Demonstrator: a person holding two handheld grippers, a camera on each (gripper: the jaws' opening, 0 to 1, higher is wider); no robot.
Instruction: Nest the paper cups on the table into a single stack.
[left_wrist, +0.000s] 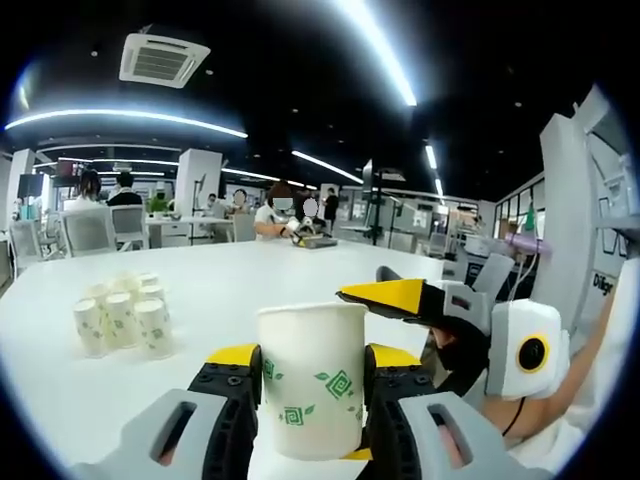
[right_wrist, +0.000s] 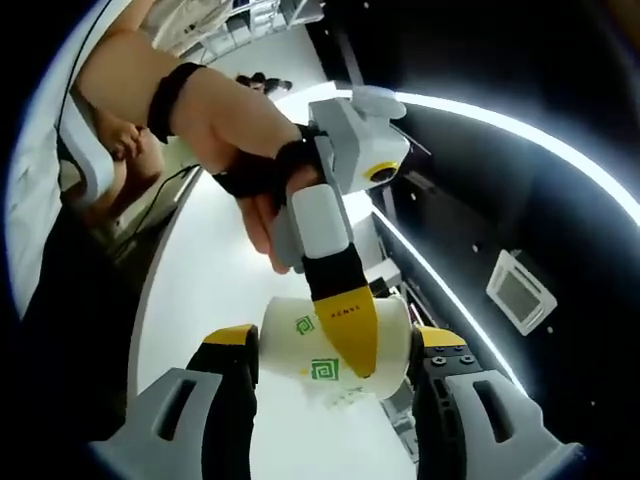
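Both tools, left (left_wrist: 310, 385) and right (right_wrist: 335, 375), clamp one paper cup (left_wrist: 312, 375).

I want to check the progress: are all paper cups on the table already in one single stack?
No. In the left gripper view, several separate cups stand grouped on the table, while the left tool holds another cup.

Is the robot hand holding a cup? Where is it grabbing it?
Yes. The left gripper holds a white paper cup with green patterns, upright, its jaws pressing the cup's two sides at the lower half. The right gripper is near the same cup; its grip cannot be told.
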